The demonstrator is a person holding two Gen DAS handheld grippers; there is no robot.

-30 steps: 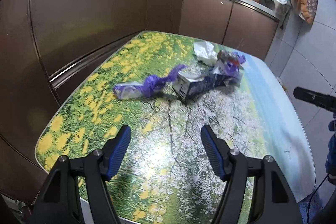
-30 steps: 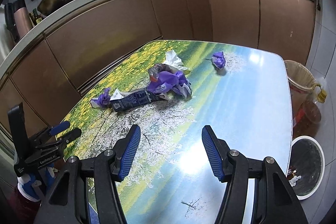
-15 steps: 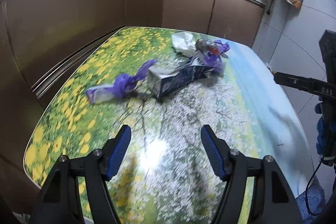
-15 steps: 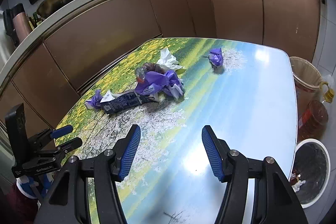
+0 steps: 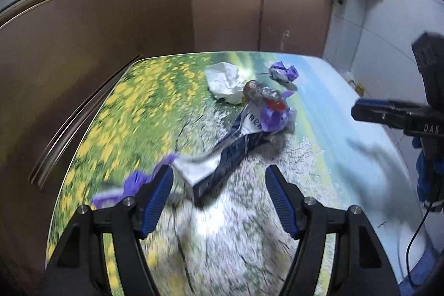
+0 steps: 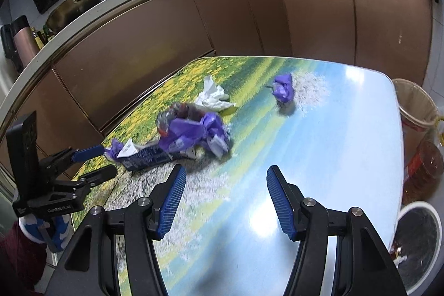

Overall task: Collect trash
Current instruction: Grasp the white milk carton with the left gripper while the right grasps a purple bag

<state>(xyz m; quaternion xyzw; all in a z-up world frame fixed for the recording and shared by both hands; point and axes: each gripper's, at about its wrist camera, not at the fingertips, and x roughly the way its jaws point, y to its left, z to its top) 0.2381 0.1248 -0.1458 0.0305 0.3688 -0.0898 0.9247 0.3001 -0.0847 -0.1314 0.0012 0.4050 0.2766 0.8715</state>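
Both tools, the left tool (image 5: 219, 193) and right tool (image 6: 224, 196), hang spread and empty over the worktop (image 6: 347, 129), where the flattened carton (image 5: 224, 160) at frame centre overlaps purple wrappers (image 6: 191, 135), so a pinch may drag neighbours off.

Tissue (image 6: 212, 96) lies behind carton (image 6: 155, 156) on table (image 6: 347, 129)
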